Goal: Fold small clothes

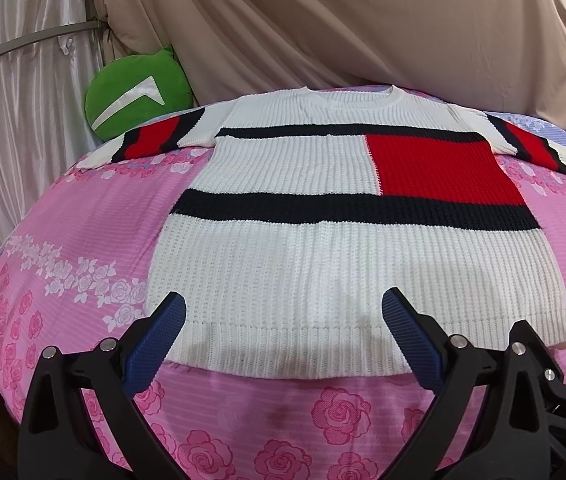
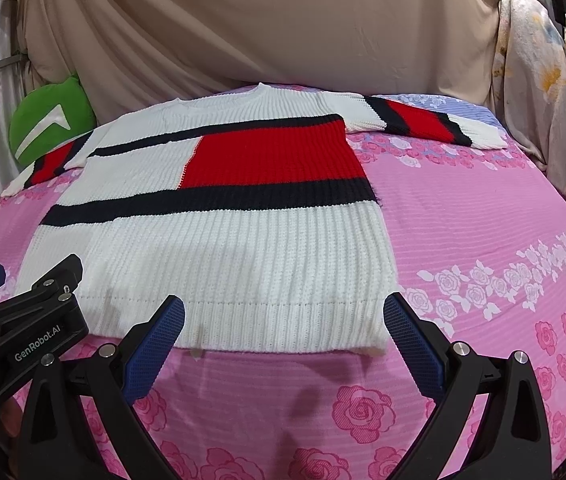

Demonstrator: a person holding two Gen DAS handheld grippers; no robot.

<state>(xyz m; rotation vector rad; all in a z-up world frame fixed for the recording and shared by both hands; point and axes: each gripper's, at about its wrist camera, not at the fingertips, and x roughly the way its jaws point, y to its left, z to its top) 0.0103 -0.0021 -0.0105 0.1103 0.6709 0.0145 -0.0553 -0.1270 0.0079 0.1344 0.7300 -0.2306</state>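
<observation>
**Both tools hovering wide at the sweater's hem**

The left tool [image 1: 283,316] is reaching forward low over the bed [image 1: 83,216], fingers spread wide and gripping nothing, poised above the hem of the knit sweater [image 1: 303,264], which is lying flat with sleeves outstretched. The right tool [image 2: 283,316] is hanging alongside, equally released, over the hem's right corner. Both holding hands are sitting out of view.
</observation>
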